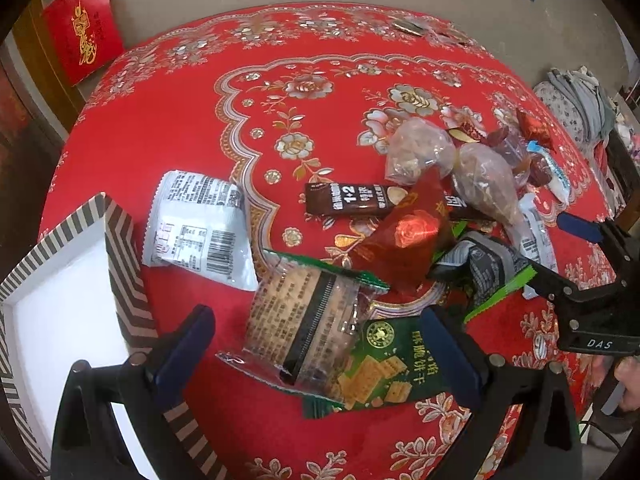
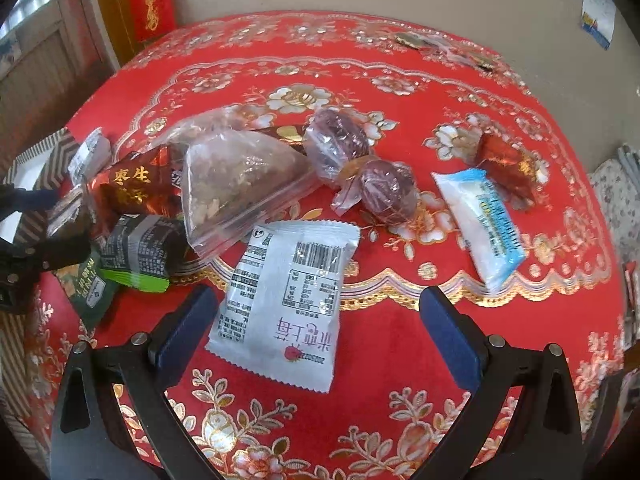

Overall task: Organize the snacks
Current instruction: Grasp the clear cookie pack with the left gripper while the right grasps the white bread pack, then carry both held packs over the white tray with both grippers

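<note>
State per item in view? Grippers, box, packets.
left gripper: open, over the cracker packets
right gripper: open, over the white packet
striped box: open, nothing visible inside
cracker packets: sealed, overlapping
white packet: sealed, flat, back side up

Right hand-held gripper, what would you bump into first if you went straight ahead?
Most likely the white snack packet, lying flat on the red tablecloth between the open right hand-held gripper fingers. Depth is unclear, so it might pass just above it.
</note>
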Motion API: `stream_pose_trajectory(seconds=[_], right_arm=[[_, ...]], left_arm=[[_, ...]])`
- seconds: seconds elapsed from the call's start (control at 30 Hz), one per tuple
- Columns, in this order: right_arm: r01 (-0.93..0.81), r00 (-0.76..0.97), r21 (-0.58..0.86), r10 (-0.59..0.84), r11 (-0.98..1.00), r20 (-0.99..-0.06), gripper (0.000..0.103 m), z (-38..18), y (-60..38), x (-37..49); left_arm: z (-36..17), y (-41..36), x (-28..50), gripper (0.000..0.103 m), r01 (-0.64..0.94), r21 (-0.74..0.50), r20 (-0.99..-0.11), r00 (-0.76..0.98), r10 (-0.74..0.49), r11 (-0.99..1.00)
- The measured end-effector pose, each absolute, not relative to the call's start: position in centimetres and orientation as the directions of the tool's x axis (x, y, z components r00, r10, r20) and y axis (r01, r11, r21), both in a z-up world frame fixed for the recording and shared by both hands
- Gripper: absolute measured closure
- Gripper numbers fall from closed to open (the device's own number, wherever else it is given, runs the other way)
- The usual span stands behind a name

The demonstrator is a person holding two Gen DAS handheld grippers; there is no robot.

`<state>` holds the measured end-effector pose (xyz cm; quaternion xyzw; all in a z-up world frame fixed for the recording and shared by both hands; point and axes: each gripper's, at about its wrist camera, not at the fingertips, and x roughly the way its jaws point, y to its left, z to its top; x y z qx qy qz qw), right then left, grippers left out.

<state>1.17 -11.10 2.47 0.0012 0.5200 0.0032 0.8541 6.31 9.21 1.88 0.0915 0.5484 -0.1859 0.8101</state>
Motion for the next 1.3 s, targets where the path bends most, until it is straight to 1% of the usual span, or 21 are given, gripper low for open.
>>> stream_pose_trajectory(seconds=[0.03, 0.07, 0.13, 0.2, 0.23, 0.27, 0.3, 0.33, 0.37, 0.53, 0.63, 0.77, 1.03, 1.3], right_arm=[[-0.008, 0.458, 0.015, 0.017, 1.000, -0.889, 0.006, 2.3, -11.1, 1.3], [-0.013, 0.454, 0.021, 0.024, 1.000, -0.891, 0.012, 2.1, -11.1, 1.3], [-0.032, 0.469, 0.002, 0.017, 0.999, -0.883, 0.017, 2.1, -11.0, 1.2], [-0.038, 0.479, 0.010, 0.027, 0.999, -0.877, 0.029, 2.2, -11.2, 1.1], [-0.043, 0.485, 0.009, 0.029, 0.999, -0.874, 0.032, 2.3, -11.3, 1.1], [-0.045, 0.488, 0.008, 0.029, 0.999, -0.872, 0.036, 2.4, -11.4, 1.0], [-0.054, 0.492, 0.007, 0.033, 0.999, -0.870, 0.041, 2.4, -11.5, 0.8], [-0.059, 0.494, 0.006, 0.035, 0.998, -0.869, 0.044, 2.5, -11.6, 0.7], [-0.065, 0.494, 0.006, 0.037, 0.998, -0.869, 0.045, 2.6, -11.8, 0.5], [-0.068, 0.497, 0.005, 0.038, 0.998, -0.867, 0.046, 2.6, -12.3, -0.4], [-0.076, 0.501, -0.010, 0.029, 0.997, -0.865, 0.048, 2.8, -12.3, -1.3], [-0.078, 0.522, -0.005, 0.036, 0.997, -0.852, 0.048, 3.5, -12.4, -2.4], [-0.127, 0.561, 0.006, 0.077, 0.992, -0.825, 0.048, 5.7, -10.8, -3.3], [-0.220, 0.582, 0.017, 0.145, 0.975, -0.800, 0.048, 7.7, -7.0, -3.1]], left_arm=[[1.7, 9.2, 6.4, 0.000, 0.399, -0.048, -0.927, 0.324, -0.190, 0.915], [1.6, 9.1, 6.5, 0.002, 0.398, -0.039, -0.929, 0.322, -0.179, 0.917], [1.5, 9.1, 6.6, 0.008, 0.403, -0.044, -0.929, 0.320, -0.186, 0.914], [1.6, 9.2, 6.8, 0.029, 0.398, -0.060, -0.927, 0.317, -0.198, 0.915], [1.7, 9.3, 7.0, 0.033, 0.393, -0.064, -0.928, 0.316, -0.200, 0.917], [1.7, 9.3, 7.0, 0.040, 0.388, -0.047, -0.928, 0.325, -0.184, 0.921], [1.8, 9.3, 6.9, 0.044, 0.388, -0.021, -0.927, 0.337, -0.163, 0.922], [1.7, 9.2, 6.7, 0.046, 0.392, -0.006, -0.926, 0.346, -0.154, 0.920], [1.8, 9.1, 6.5, 0.049, 0.394, -0.009, -0.923, 0.350, -0.159, 0.919], [1.9, 9.7, 5.4, 0.050, 0.352, -0.015, -0.919, 0.364, -0.151, 0.936], [2.4, 10.0, 4.2, 0.050, 0.317, 0.009, -0.906, 0.403, -0.126, 0.948], [3.8, 10.3, 2.3, 0.050, 0.265, 0.037, -0.872, 0.479, -0.098, 0.964], [5.7, 11.1, -0.5, 0.050, 0.176, 0.038, -0.815, 0.575, -0.071, 0.984], [7.3, 14.1, -3.1, 0.050, 0.046, 0.061, -0.758, 0.652, 0.016, 0.997]])
